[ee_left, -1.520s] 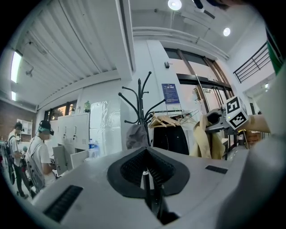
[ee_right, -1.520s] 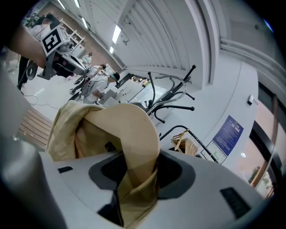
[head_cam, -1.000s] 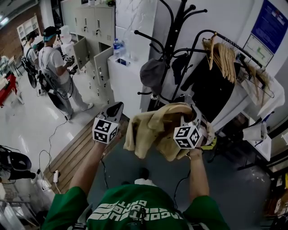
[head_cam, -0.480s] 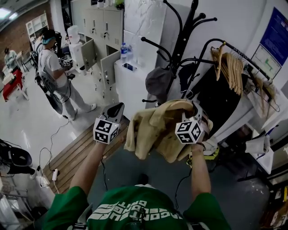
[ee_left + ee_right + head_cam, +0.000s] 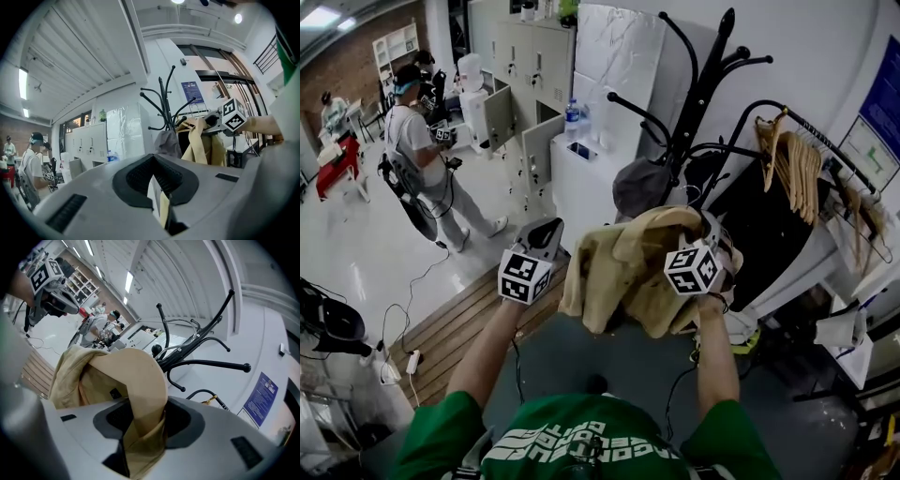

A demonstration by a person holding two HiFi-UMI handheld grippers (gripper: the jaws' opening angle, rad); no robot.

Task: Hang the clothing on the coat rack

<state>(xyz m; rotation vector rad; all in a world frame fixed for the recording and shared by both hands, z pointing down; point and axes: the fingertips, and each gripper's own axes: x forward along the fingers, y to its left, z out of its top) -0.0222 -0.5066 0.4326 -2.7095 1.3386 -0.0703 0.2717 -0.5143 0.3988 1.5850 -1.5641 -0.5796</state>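
Note:
A tan jacket (image 5: 619, 272) hangs bunched from my right gripper (image 5: 711, 232), which is shut on a thick fold of it (image 5: 140, 427). The rest drapes down to the left of that gripper. The black coat rack (image 5: 698, 103) stands just beyond the jacket, its curved hooks (image 5: 206, 364) spreading above and past the cloth. A grey cap (image 5: 639, 187) hangs on one lower hook. My left gripper (image 5: 542, 234) is held level to the left of the jacket and apart from it. Its jaws (image 5: 157, 187) stand together with only a thin slit between them, and I see nothing held.
A dark garment (image 5: 745, 211) and wooden hangers (image 5: 795, 164) hang on a rail right of the rack. A white cabinet (image 5: 577, 178) with a bottle (image 5: 573, 117) stands left of it, grey lockers (image 5: 520, 66) behind. A person (image 5: 417, 155) stands far left. Cables (image 5: 403, 319) lie on the floor.
Both grippers have moved toward the coat rack, the right one further, carrying the jacket. The rack and cap now sit closer behind the jacket.

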